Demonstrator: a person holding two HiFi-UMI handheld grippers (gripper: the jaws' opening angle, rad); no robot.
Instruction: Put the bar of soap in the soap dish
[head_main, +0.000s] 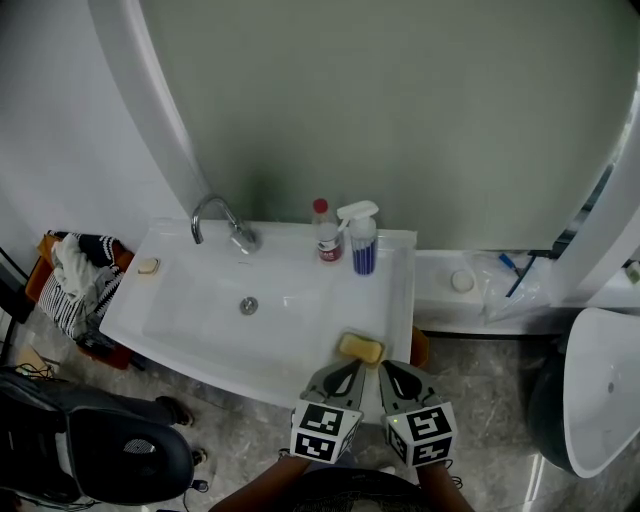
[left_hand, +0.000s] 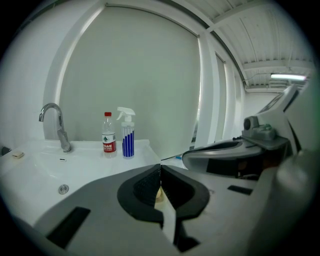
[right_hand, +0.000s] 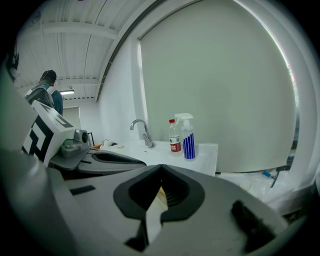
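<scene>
Here, the left hand-held gripper (head_main: 345, 372) and the right hand-held gripper (head_main: 392, 372), at the frame's lower centre, each have their jaws pressed together on nothing. Just above their tips a yellow block (head_main: 361, 348), probably the bar of soap, lies on the front right rim of the sink (head_main: 398, 290). A small pale object (head_main: 148, 266), perhaps the soap dish, sits well apart at the sink's left rim. On that reading the soap lies outside the dish, and grasping and carrying remain.

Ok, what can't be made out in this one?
- Yellow object on the sink rim, soap or dish: too small in head view; left gripper and right gripper, jaws shut, cover most of it in their views.
- Pale item at the sink's left corner: too small.
- Bottle label: too small to read.
</scene>
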